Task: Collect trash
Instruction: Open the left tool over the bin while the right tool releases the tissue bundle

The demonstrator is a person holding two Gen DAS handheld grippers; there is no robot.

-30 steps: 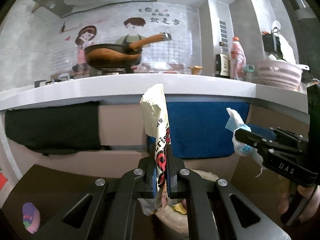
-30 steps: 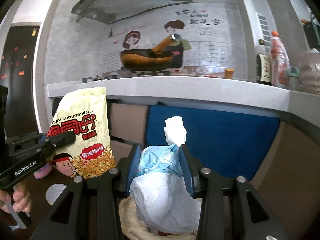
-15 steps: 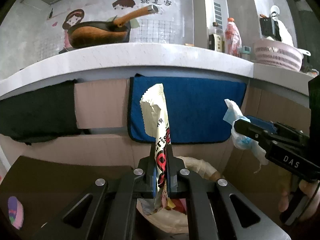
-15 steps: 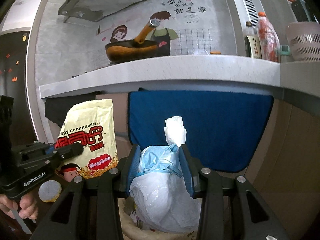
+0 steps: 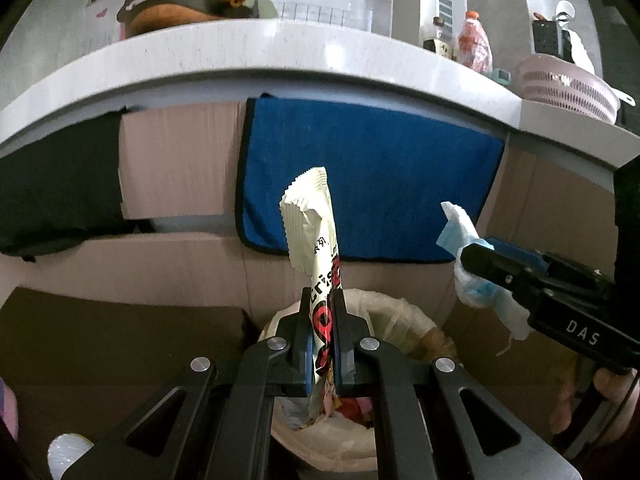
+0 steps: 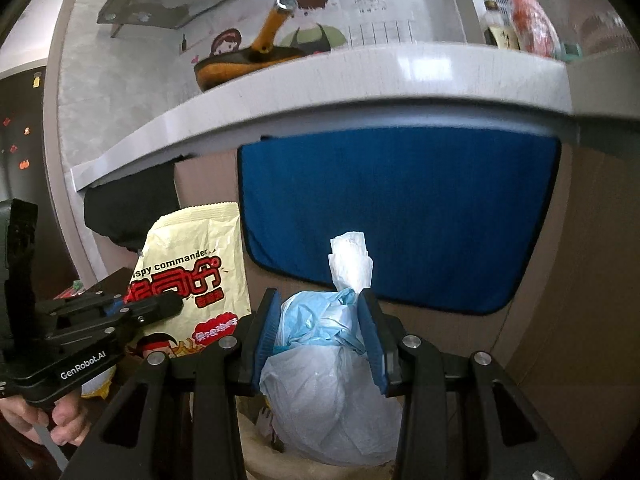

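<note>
My left gripper point(image 5: 322, 332) is shut on a cream snack bag point(image 5: 316, 232) with red print, held upright and edge-on over a bin lined with a pale bag point(image 5: 404, 316). The same snack bag point(image 6: 192, 276) shows flat-on at the left of the right wrist view, pinched by the left gripper point(image 6: 176, 304). My right gripper point(image 6: 320, 332) is shut on a knotted bundle of white and light-blue plastic point(image 6: 324, 360), which hangs over the bin. That bundle point(image 5: 476, 280) and the right gripper point(image 5: 464, 256) show at the right of the left wrist view.
A white countertop point(image 5: 280, 52) runs overhead with a pan point(image 5: 192, 8), bottles point(image 5: 474, 46) and a pink colander point(image 5: 568, 88) on it. A blue towel point(image 5: 368, 184) and a black cloth point(image 5: 56, 188) hang on the cabinet front. A dark box point(image 5: 120, 344) stands left of the bin.
Both grippers have sunk and moved toward the cabinet with their loads. The counter now sits higher in view and the bin's mouth shows more.
</note>
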